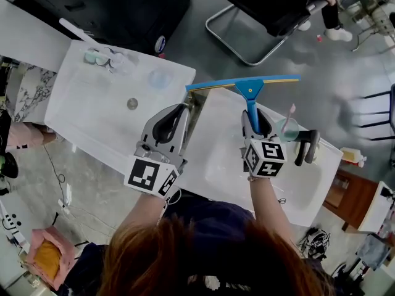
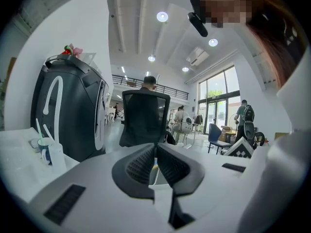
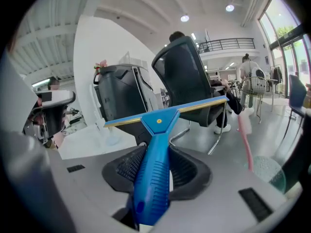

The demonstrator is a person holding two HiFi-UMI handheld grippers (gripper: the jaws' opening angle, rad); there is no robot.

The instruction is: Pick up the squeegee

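squeegee (image 1: 249, 86) handle end hidden, chair (image 1: 376, 95) — blurred

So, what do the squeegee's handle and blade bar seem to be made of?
The squeegee handle: probably moulded plastic, matte blue, with ribbed grooves where the jaws of the right gripper clamp it. The blade bar: blue on top with a yellowish strip along the edge; rubber or metal, I cannot tell.

Pale grey left claw (image 1: 185, 107) and right claw (image 1: 250, 119) — black ribbed pads (image 2: 138, 166), black-and-white marker cubes (image 1: 151, 176), dark navy top (image 1: 210, 222)
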